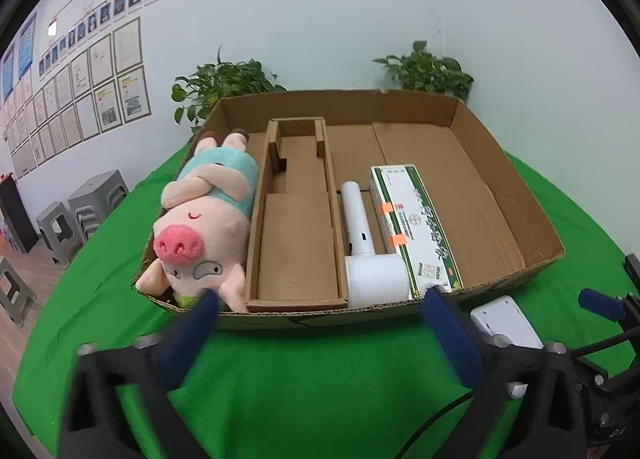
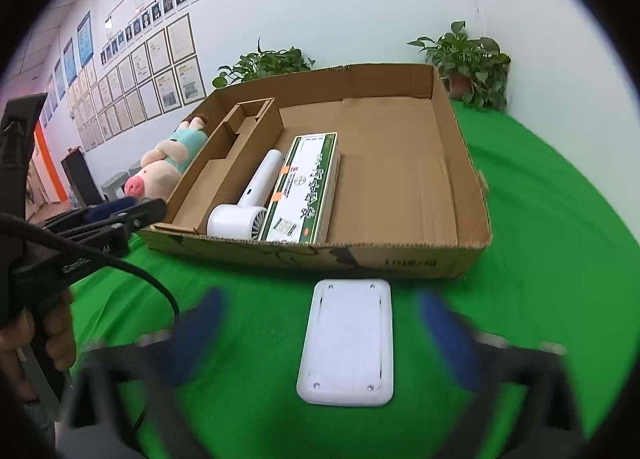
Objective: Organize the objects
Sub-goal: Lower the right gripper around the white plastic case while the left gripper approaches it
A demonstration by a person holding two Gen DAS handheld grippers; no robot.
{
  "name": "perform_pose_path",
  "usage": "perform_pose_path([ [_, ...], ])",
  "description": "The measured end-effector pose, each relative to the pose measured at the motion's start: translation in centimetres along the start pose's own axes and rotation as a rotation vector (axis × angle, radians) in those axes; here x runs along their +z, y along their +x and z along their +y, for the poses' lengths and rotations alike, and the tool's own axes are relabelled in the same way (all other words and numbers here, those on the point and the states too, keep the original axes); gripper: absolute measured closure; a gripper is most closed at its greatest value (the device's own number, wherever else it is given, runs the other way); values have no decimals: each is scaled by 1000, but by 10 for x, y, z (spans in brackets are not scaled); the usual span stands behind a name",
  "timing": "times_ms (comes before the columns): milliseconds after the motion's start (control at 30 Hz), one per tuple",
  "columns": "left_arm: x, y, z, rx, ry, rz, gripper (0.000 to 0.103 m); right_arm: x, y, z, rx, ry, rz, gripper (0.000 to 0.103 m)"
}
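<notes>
Left gripper [image 1: 320,323] sat at 6 o'clock on the green cloth [image 1: 300,379], jaws spread wide, nothing between them. Cardboard tray [image 1: 532,219] ahead of it, going left to right: plush pig [image 1: 204,227] at 9 o'clock in the left bay, empty cardboard insert [image 1: 296,243] at centre, white hair dryer [image 1: 368,259] touching the green-and-white carton [image 1: 416,227] — right bay bare. Right gripper [image 2: 320,323] also fully open, gripping nothing — white flat device [image 2: 348,343] lay on the cloth between its blurred fingers, untouched, just outside the tray's near wall.
</notes>
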State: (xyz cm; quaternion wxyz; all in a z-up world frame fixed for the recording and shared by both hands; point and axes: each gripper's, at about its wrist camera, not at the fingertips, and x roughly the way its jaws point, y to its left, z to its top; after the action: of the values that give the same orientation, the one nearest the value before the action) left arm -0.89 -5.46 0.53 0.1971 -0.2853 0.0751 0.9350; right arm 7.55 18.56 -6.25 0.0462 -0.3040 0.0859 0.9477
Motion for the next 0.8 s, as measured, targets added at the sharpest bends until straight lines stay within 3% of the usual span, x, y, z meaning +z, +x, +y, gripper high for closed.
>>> perform_pose_path([
  [133, -4, 6, 1, -27, 28, 35, 1, -12, 4, -2, 1, -27, 45, 1],
  [433, -15, 44, 4, -237, -27, 221, 1, -37, 9, -6, 49, -53, 143, 1],
  [700, -24, 59, -13, -383, -89, 303, 5, -34, 26, -8, -7, -63, 197, 4],
  [800, -28, 64, -22, -428, -96, 336, 9, -36, 37, -5, -33, -83, 236, 31],
])
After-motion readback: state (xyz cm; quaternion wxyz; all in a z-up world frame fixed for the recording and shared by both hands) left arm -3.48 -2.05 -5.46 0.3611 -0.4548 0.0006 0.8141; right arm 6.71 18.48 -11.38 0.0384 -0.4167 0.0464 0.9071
